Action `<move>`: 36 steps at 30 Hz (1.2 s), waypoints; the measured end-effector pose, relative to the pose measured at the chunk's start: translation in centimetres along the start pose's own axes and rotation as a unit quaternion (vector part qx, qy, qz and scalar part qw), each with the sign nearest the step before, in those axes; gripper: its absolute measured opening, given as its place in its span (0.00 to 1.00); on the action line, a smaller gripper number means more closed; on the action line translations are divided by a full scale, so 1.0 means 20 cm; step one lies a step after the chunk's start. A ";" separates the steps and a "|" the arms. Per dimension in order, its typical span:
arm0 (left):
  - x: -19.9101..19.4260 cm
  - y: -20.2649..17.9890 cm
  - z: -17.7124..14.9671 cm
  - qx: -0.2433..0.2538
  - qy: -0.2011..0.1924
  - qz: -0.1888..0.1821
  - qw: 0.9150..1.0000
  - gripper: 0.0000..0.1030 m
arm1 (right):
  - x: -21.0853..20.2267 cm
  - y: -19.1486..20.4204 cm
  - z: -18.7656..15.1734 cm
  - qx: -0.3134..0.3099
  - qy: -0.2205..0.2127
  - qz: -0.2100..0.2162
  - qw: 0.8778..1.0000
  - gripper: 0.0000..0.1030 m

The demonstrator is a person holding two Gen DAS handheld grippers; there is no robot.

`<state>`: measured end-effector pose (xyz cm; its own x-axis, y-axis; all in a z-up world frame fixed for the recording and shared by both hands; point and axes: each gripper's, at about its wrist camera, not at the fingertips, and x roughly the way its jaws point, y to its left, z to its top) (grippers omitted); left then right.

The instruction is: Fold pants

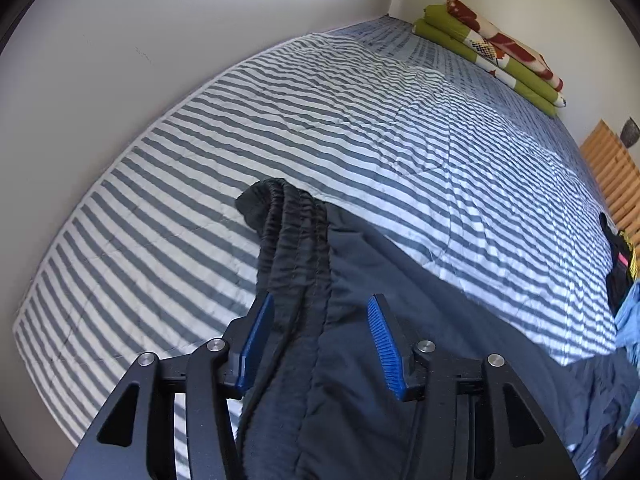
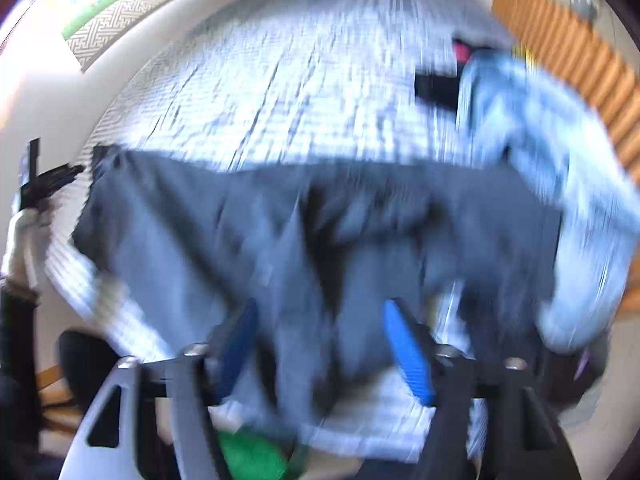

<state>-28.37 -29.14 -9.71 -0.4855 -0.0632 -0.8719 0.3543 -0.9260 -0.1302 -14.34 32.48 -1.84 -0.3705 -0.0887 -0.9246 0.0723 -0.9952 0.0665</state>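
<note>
Dark navy pants (image 1: 352, 320) lie on the striped bed (image 1: 280, 128), their gathered waistband (image 1: 288, 220) rising between the blue pads of my left gripper (image 1: 320, 312), which stands open around it. In the blurred right wrist view the same pants (image 2: 240, 232) spread across the bed, and my right gripper (image 2: 320, 320) is open with cloth lying between its fingers. At that view's left edge the left gripper (image 2: 48, 182) is held by a gloved hand (image 2: 24, 240) at the pants' corner.
Folded green and red blankets (image 1: 492, 48) are stacked at the bed's far end. A heap of light blue and black clothes (image 2: 532, 128) lies on the bed's right side beside a wooden slatted frame (image 2: 572, 52). A white wall (image 1: 100, 60) borders the bed's left.
</note>
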 end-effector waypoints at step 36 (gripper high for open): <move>-0.42 0.43 0.47 -0.061 -0.169 0.041 0.983 0.18 | 0.08 0.64 0.87 -0.138 -0.208 -0.039 0.968 0.08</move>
<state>-28.72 -40.15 1.01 -0.6815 -0.2757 -0.6780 0.4874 -0.8620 -0.1395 -30.20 18.93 4.05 -0.7210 -0.0791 -0.6885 0.2518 -0.9555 -0.1539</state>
